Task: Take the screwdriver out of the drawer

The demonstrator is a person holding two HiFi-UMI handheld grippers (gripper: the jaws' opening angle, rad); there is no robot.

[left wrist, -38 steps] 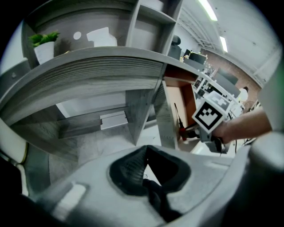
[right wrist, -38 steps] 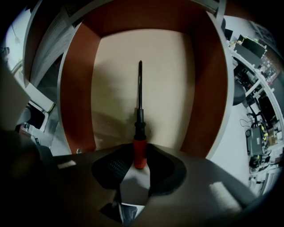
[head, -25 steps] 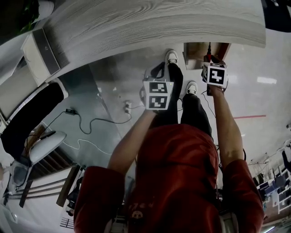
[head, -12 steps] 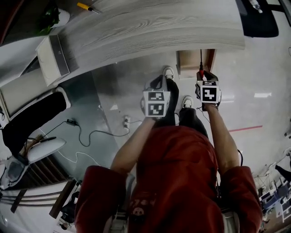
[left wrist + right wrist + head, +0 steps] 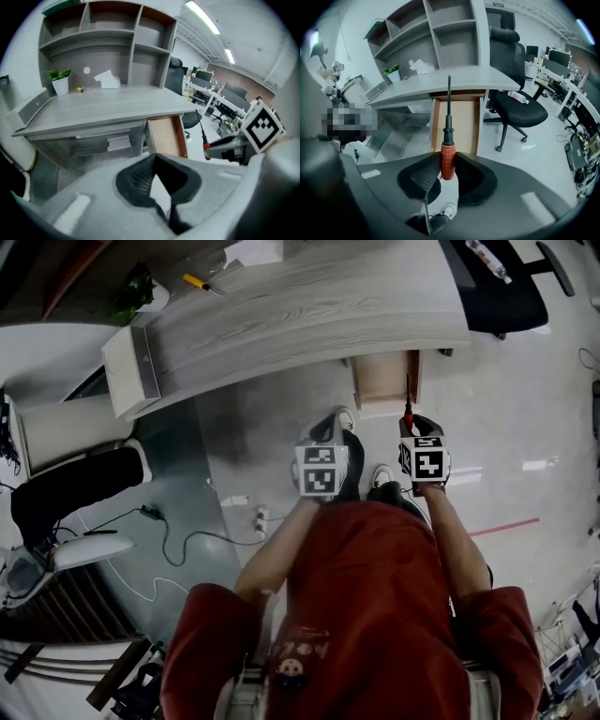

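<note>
My right gripper [image 5: 448, 158] is shut on the red ribbed handle of the screwdriver [image 5: 448, 140]. Its black shaft points straight out over the open wooden drawer [image 5: 461, 123]. In the head view the right gripper [image 5: 410, 430] holds the screwdriver [image 5: 407, 409] just in front of the drawer [image 5: 384, 382], clear of it. The left gripper [image 5: 327, 427] hangs beside it, over the person's shoes. In the left gripper view its jaws [image 5: 154, 158] meet at the tips with nothing between them. That view also shows the screwdriver [image 5: 203, 136] to the right of the drawer [image 5: 165, 137], whose bottom looks bare.
A grey wooden desk [image 5: 309, 306] with shelves [image 5: 108, 42] stands over the drawer. It carries a yellow tool [image 5: 202, 284] and a potted plant [image 5: 60, 80]. A black office chair [image 5: 515, 101] with a bottle [image 5: 518, 97] on its seat stands to the right. Cables [image 5: 178, 540] lie on the floor at left.
Both grippers have risen and drawn back from the drawer, and the screwdriver went with the right one. The desk and drawer look smaller and farther off.
</note>
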